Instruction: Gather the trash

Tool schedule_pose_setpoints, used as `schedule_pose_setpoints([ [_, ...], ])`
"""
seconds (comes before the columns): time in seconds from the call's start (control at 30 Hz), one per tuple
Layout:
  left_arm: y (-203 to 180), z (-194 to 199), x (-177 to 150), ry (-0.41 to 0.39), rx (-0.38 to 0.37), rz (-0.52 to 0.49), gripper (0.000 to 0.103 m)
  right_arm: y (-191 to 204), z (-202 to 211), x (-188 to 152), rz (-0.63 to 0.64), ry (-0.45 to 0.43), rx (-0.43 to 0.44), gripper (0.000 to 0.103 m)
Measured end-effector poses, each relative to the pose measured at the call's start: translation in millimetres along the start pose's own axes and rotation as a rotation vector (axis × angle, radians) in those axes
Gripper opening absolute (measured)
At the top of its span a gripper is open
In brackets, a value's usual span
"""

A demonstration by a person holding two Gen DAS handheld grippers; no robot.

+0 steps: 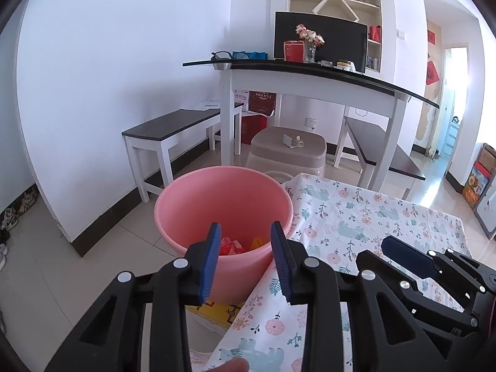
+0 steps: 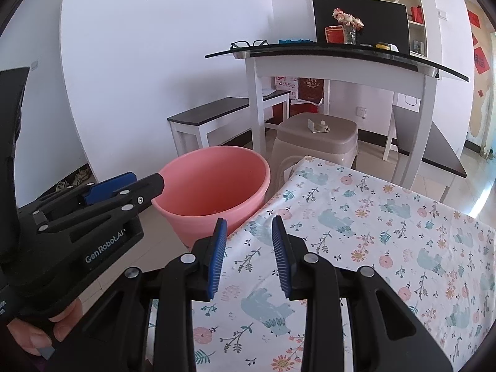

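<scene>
We are seeing red and yellow wrappers [image 1: 238,245] already lying in the round pink plastic bucket [image 1: 198,195] at centre frame; both the left tongs [image 1: 246,259] and right tongs [image 2: 249,255] are standing spread and empty, and the desk with the flowered cloth [image 2: 387,232] at right is showing no more trash.

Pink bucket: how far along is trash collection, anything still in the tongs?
Done: red and yellow wrappers lie inside the pink bucket. In hand: nothing; the left tongs stand open above the bucket, and the right tongs are open over the floral tablecloth. Left: no trash shows on the visible cloth, so collection looks nearly finished.
</scene>
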State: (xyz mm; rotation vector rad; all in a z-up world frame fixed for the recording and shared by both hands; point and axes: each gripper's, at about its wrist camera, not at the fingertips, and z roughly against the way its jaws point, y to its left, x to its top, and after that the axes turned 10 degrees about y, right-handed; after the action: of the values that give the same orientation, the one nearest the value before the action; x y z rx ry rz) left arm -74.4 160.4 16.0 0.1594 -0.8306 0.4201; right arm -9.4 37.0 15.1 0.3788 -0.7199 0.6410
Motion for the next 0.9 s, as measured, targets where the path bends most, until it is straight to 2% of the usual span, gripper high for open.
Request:
schedule_pose_setpoints([
  [0.9,-9.4,3.5,-3.1,-0.001,-0.003,-0.017,0.032,-5.7,5.0,-4.2,-0.010,-0.005,-0.003,0.031],
])
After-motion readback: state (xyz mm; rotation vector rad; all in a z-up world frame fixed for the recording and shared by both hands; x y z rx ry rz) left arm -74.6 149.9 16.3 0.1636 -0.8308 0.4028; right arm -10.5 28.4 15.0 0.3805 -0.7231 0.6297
